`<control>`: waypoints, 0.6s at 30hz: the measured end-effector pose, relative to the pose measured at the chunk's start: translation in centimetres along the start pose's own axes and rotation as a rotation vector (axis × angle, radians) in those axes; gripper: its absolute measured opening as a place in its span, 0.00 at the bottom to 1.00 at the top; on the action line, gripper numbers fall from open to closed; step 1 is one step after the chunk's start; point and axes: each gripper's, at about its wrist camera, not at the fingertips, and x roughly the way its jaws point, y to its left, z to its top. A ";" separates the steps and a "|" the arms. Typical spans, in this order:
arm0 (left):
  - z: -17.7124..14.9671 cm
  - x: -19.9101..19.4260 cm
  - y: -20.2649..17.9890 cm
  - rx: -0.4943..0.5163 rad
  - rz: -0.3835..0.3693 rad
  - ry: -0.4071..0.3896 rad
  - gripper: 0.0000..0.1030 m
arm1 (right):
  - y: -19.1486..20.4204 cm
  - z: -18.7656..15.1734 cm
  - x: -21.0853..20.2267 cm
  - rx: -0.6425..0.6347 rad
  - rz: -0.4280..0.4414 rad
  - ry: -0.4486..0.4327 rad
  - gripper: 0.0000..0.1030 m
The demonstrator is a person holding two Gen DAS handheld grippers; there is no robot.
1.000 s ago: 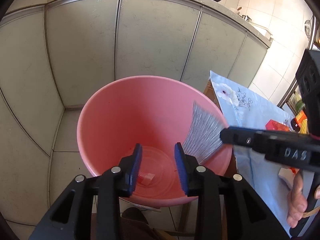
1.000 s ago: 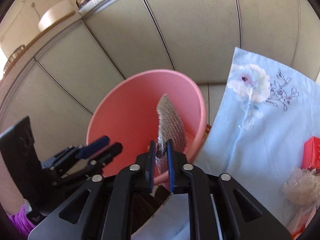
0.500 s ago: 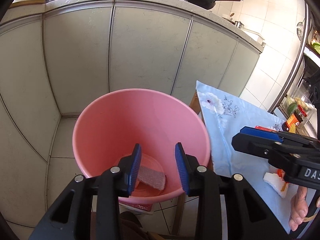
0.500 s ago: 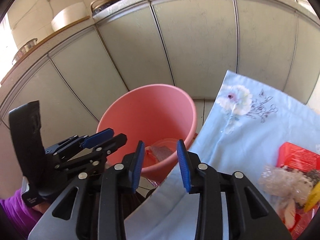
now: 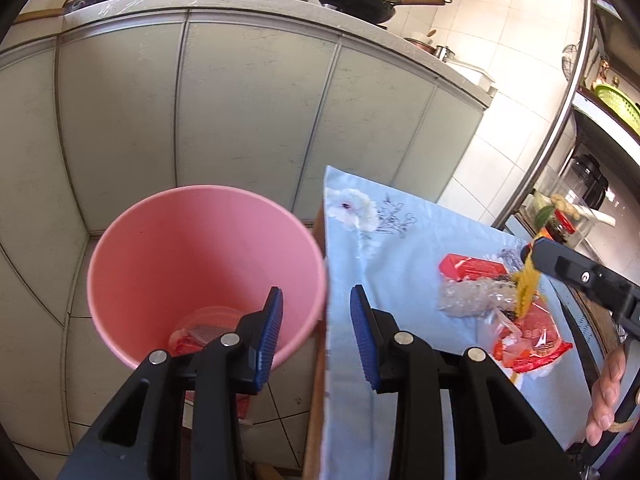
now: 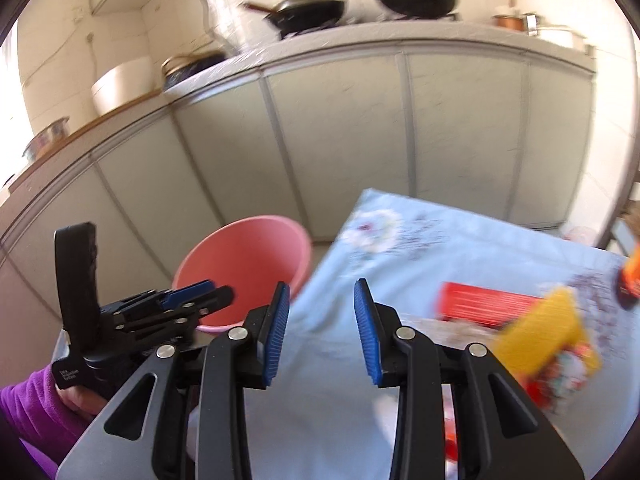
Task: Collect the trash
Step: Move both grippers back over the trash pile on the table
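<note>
A pink bucket (image 5: pixel 204 256) stands on the floor beside the table, with a silver wrapper (image 5: pixel 200 334) and red scraps at its bottom. My left gripper (image 5: pixel 316 336) hovers open and empty over the bucket's right rim and the table edge. Blurred in the right wrist view, my right gripper (image 6: pixel 322 332) is open and empty above the blue cloth (image 6: pixel 440 248). Trash lies on the cloth: a red wrapper (image 5: pixel 472 268), a clear plastic bag (image 5: pixel 468 300), a yellow piece (image 5: pixel 526 292) and a red packet (image 5: pixel 536 340). The right gripper (image 5: pixel 538 252) reaches over that pile.
Grey cabinet doors (image 5: pixel 248 112) stand behind the bucket, under a counter with black woks (image 5: pixel 356 0). A metal rack (image 5: pixel 560 120) with jars rises at the right. A hand in a purple sleeve (image 6: pixel 28 400) holds the left gripper (image 6: pixel 200 298) near the bucket (image 6: pixel 244 256).
The right gripper let go of the silver wrapper, which dropped into the bucket, then opened and pulled up and right toward the table trash. The left gripper rose and shifted right.
</note>
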 end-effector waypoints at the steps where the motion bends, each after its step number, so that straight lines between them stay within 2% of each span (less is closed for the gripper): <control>1: 0.0 0.0 -0.5 0.011 -0.002 0.001 0.34 | -0.8 -0.1 -0.6 0.011 -0.020 -0.009 0.33; 5: -0.3 0.3 -2.7 0.050 -0.029 0.014 0.36 | -4.3 -1.2 -3.8 0.054 -0.125 -0.055 0.33; 9: -0.4 0.7 -4.9 0.084 -0.059 0.027 0.41 | -7.8 -3.2 -6.4 0.097 -0.229 -0.064 0.33; 13: -0.4 1.0 -6.9 0.119 -0.084 0.035 0.44 | -10.8 -5.4 -7.6 0.162 -0.244 -0.037 0.33; 18: -0.4 1.1 -9.1 0.164 -0.109 0.043 0.48 | -12.3 -7.4 -8.1 0.190 -0.264 -0.008 0.33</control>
